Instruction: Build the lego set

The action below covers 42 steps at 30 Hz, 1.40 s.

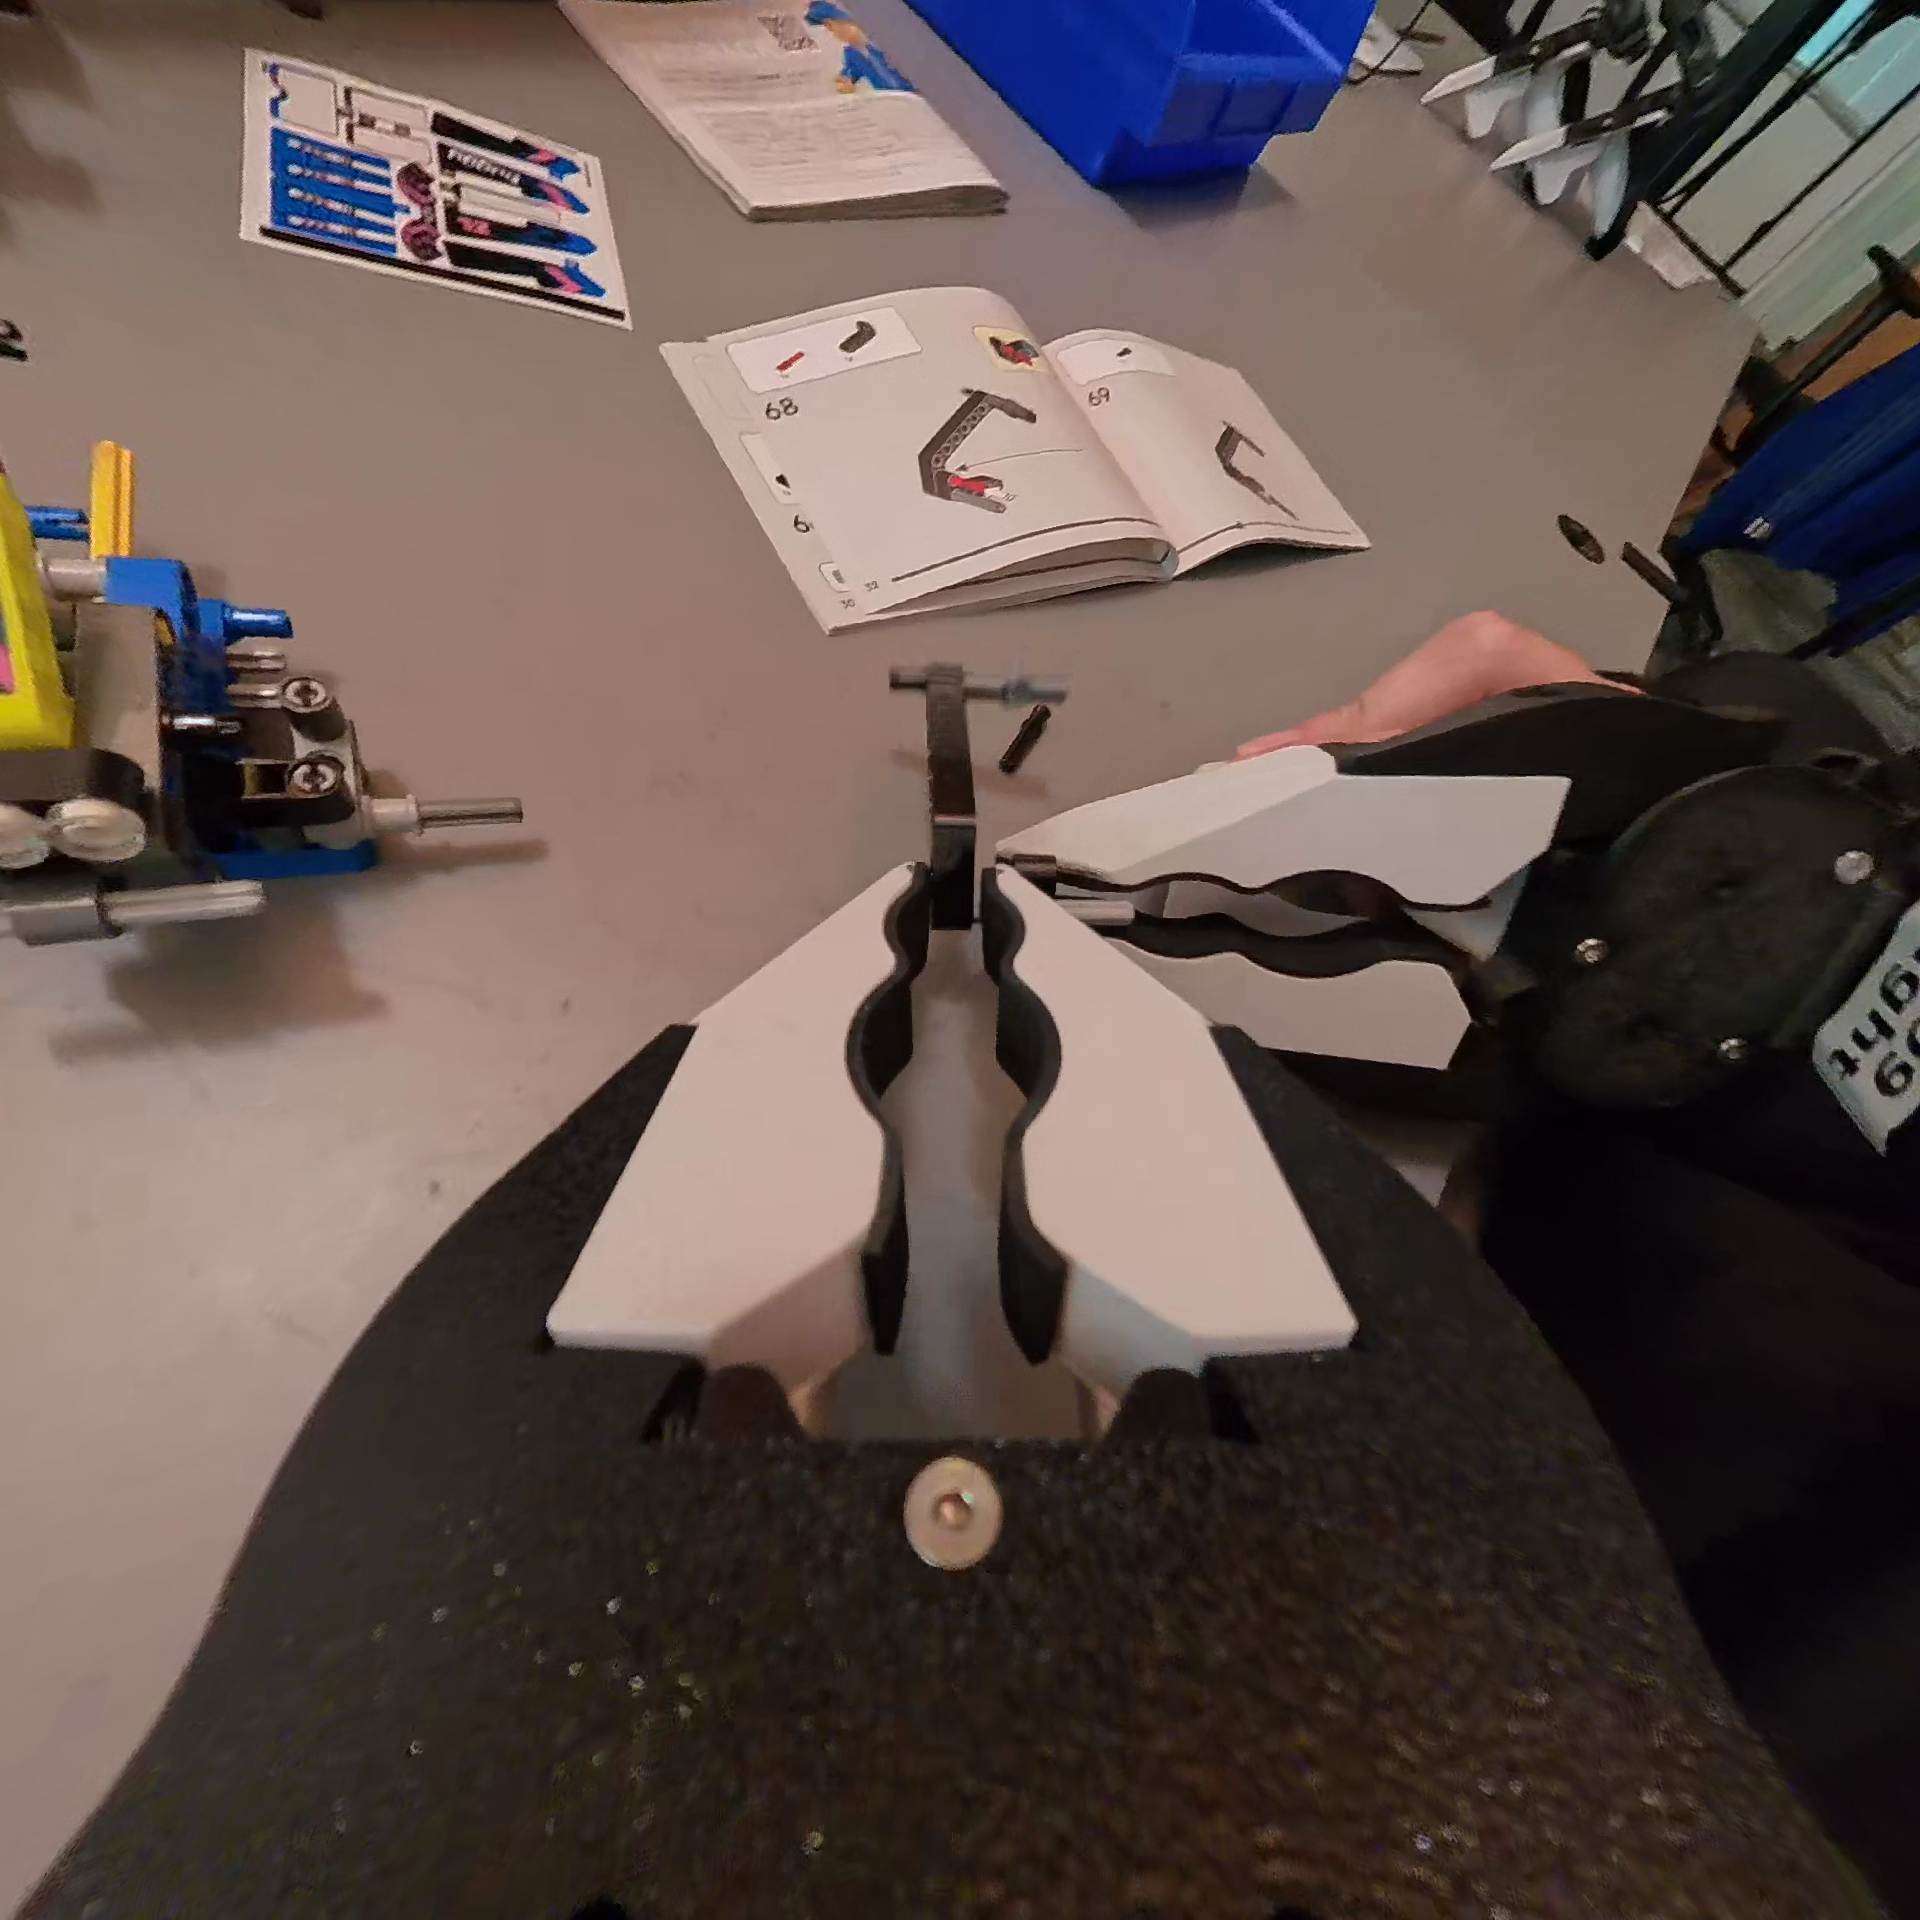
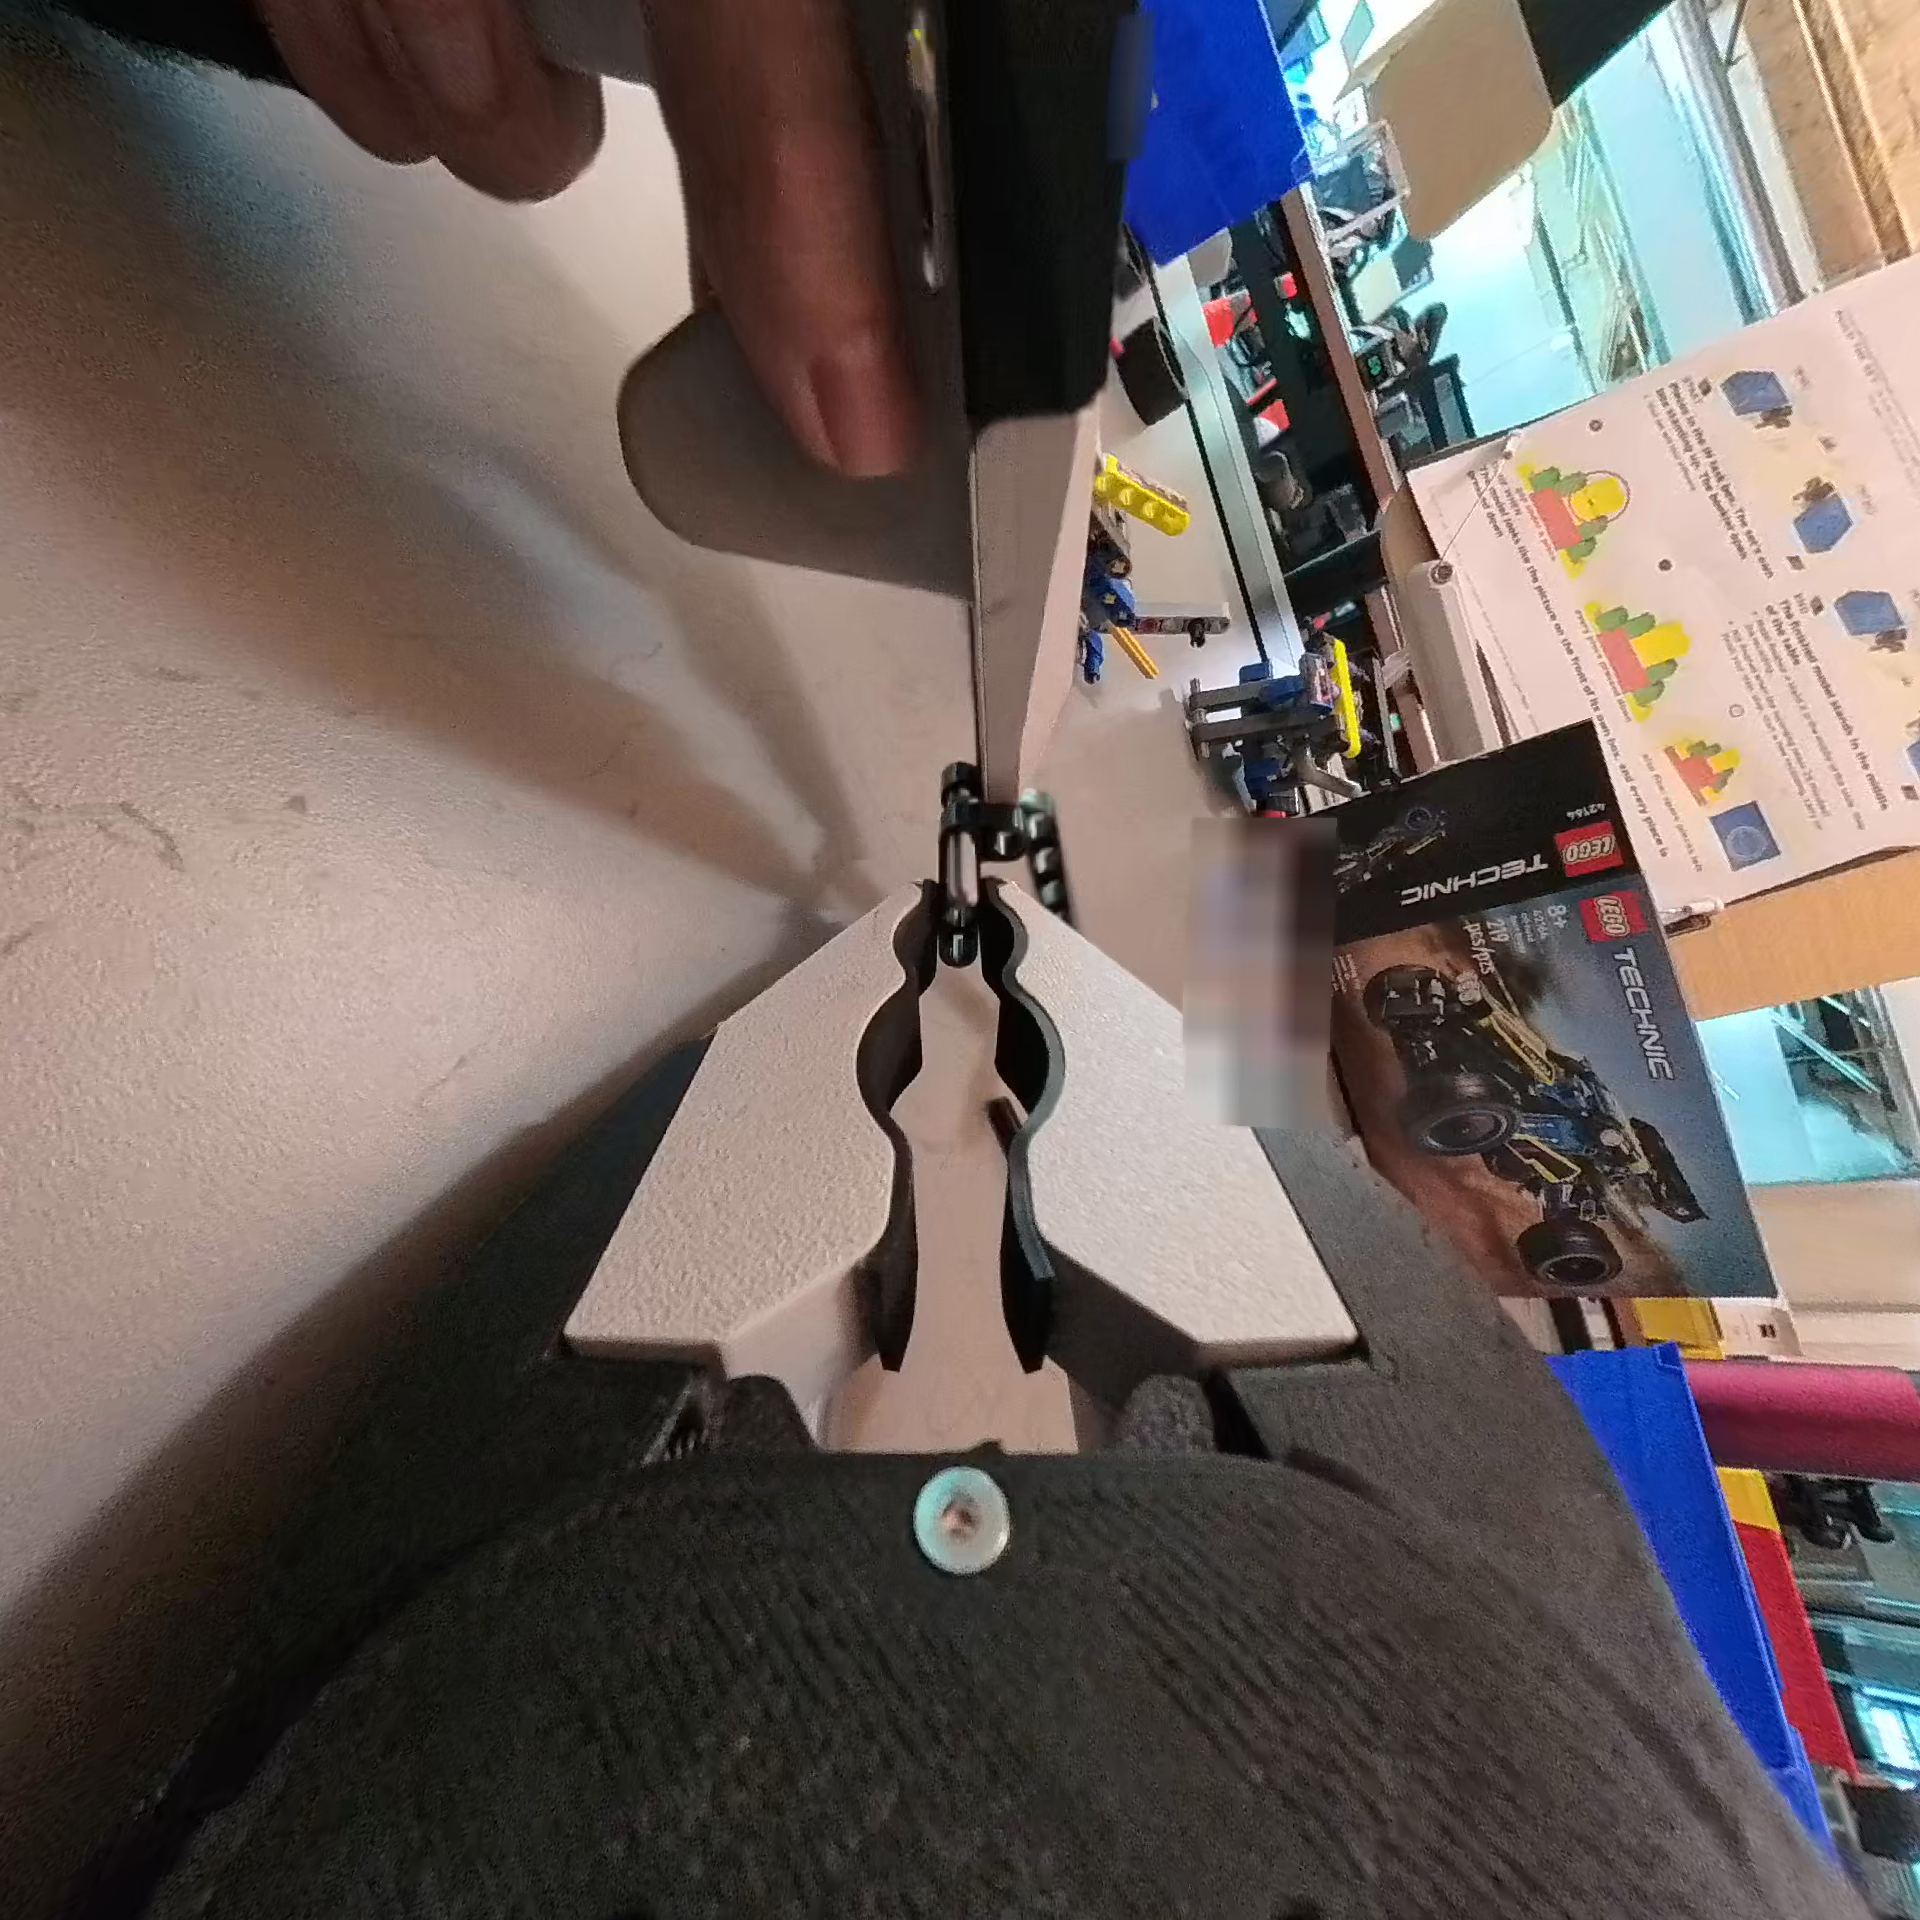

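Note:
My left gripper (image 1: 951, 894) is shut on the near end of a black beam (image 1: 948, 769), held off the grey table (image 1: 468, 1091). The beam points away from me, with a grey cross axle (image 1: 977, 686) through its far end. My right gripper (image 2: 958, 925) is shut on a small black connector (image 2: 958, 894) and brings it against the beam's side (image 2: 1055, 873), beside the left finger (image 2: 1023, 644). In the left wrist view the right gripper (image 1: 1023, 883) comes in from the right, its tips next to mine. A loose black pin (image 1: 1023, 738) lies on the table.
An open instruction booklet (image 1: 997, 457), a sticker sheet (image 1: 426, 187), a second booklet (image 1: 810, 114) and a blue bin (image 1: 1164, 73) lie farther back. A partly built blue, yellow and grey model (image 1: 156, 707) stands at the left. A set box (image 2: 1538, 1039) stands at the right. The grippers are tip to tip, or close to it.

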Motion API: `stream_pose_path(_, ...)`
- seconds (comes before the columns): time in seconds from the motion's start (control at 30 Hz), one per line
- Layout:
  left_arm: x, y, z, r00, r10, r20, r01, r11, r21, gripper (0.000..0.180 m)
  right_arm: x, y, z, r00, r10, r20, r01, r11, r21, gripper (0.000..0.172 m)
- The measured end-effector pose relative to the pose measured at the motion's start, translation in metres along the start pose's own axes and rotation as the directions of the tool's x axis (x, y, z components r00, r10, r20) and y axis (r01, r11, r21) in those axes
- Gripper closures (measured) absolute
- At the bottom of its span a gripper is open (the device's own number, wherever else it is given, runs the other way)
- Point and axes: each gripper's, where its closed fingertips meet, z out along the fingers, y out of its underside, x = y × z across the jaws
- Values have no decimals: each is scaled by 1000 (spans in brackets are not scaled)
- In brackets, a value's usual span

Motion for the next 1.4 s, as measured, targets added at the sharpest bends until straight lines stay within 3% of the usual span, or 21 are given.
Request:
stream_pose_path(0.03,1,-1,-1,1000,19,-7,-19,1000,5,172,2,1,0,1000,9,-6,-9,1000,-1,167)
stream_pose_path(0.1,10,0,-4,995,67,-68,-67,998,6,154,1,-1,-1,1000,20,-1,-20,1000,14,167)
stream_pose_path(0.27,17,6,-3,987,131,-89,-133,991,-16,146,-3,-2,0,1000,-3,13,3,1000,13,166)
stream_pose_path(0.5,13,7,2,994,97,-47,-99,994,-39,147,-3,1,-1,999,33,29,-33,999,3,166)
stream_pose_path(0.7,11,7,2,994,-51,-92,49,998,-30,156,-2,2,0,997,62,39,-62,998,-2,166)
stream_pose_path(1.0,15,3,2,985,-93,-142,94,996,-3,166,-3,-2,-4,994,82,76,-85,996,40,165)
stream_pose_path(1.17,0,-1,-5,996,-51,-76,52,999,13,166,3,-3,-11,993,61,97,-72,991,110,147)
stream_pose_path(1.4,10,-11,-15,983,-41,-177,53,997,62,166,22,-6,-12,995,95,31,-99,981,170,130)
